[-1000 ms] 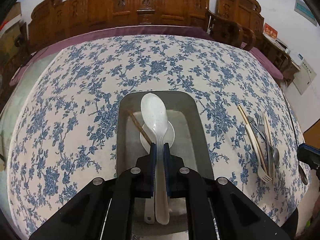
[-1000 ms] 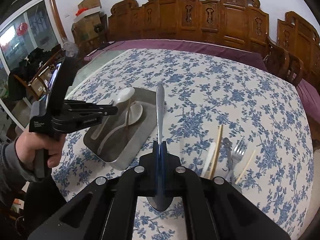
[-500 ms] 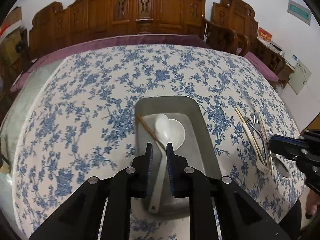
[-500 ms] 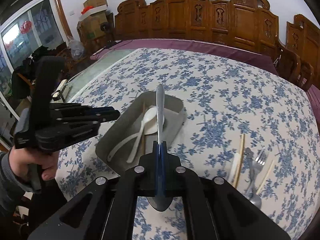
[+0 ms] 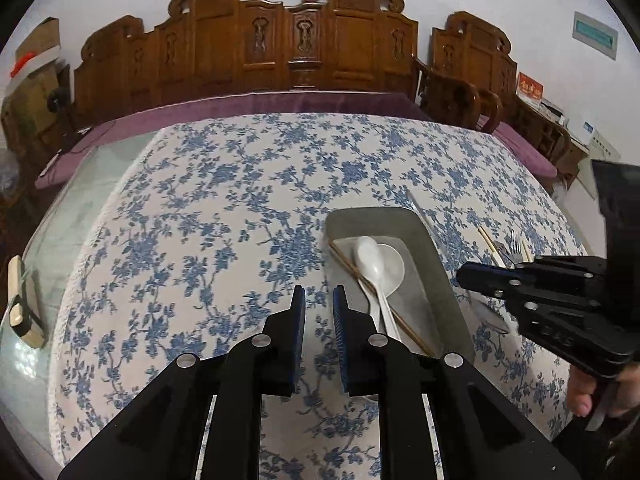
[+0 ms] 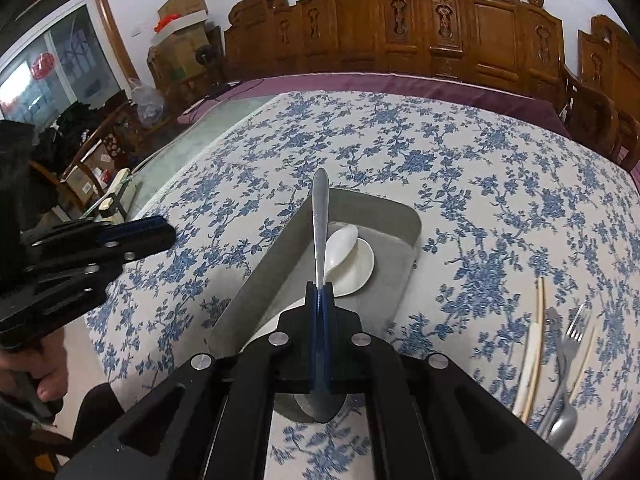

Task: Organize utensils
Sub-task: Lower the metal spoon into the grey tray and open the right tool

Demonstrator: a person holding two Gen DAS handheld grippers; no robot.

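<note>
Since a second earlier the left gripper (image 5: 319,304) had let go of the white spoon (image 5: 370,258), pulled back and swung off to the left, so the tray (image 5: 434,264) that had sat dead ahead now lay at about 2 o'clock from its fingers. Its jaws stood narrowly apart with nothing between them, over bare tablecloth (image 5: 208,216). The right gripper (image 6: 320,300) had meanwhile carried the metal spoon (image 6: 320,216) in over the tray (image 6: 400,216), which a second earlier had been off at its 10 o'clock.

The right jaws were clamped on the metal spoon near its bowl end. The handle ran straight out to 12 o'clock along the fingers, and the bowl hung below the jaws at 6 o'clock. That long axis sat roughly in line with the tray's length, above its left wall. The two white spoons and one chopstick (image 5: 374,296) lay inside, just right of the handle.

The right gripper was clearly the nearer one and looked placed to lower and release. The remaining fork (image 6: 570,344), chopsticks (image 6: 538,328) and other pieces (image 6: 560,426) lay in a group at its 4 o'clock, well apart from the tray.
</note>
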